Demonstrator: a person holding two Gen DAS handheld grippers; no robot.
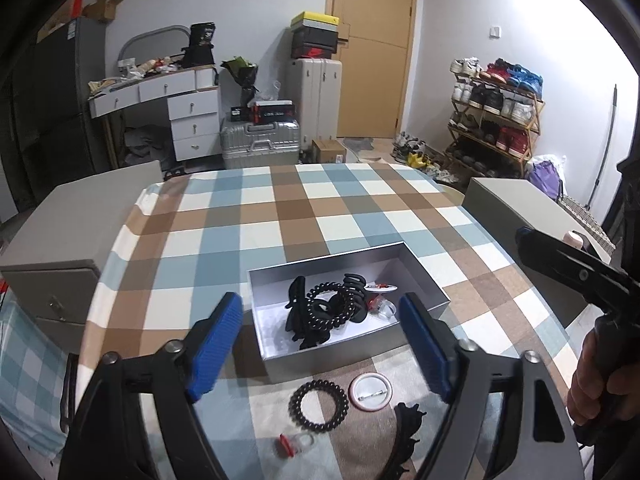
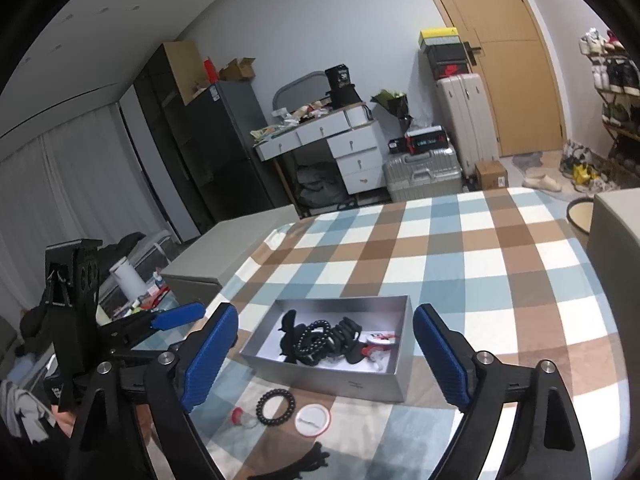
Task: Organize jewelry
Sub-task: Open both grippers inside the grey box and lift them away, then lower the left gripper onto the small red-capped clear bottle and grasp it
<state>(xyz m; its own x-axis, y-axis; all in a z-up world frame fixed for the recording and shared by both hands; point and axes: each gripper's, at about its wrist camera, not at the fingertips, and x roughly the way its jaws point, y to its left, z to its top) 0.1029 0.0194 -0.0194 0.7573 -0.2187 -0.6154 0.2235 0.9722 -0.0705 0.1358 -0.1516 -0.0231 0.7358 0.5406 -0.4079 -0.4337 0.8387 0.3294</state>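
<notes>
With both hand-held grippers, left and right, wide open and empty, we next pick the black bead bracelet for the silver box.

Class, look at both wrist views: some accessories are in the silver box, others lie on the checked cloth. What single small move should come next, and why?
Probably lower the left gripper onto the black beaded bracelet. Both grippers are open and empty, and the bracelet lies in the clear on the cloth just in front of the silver box, beside the round pin badge, so it seems the easiest item to lift in next.
</notes>
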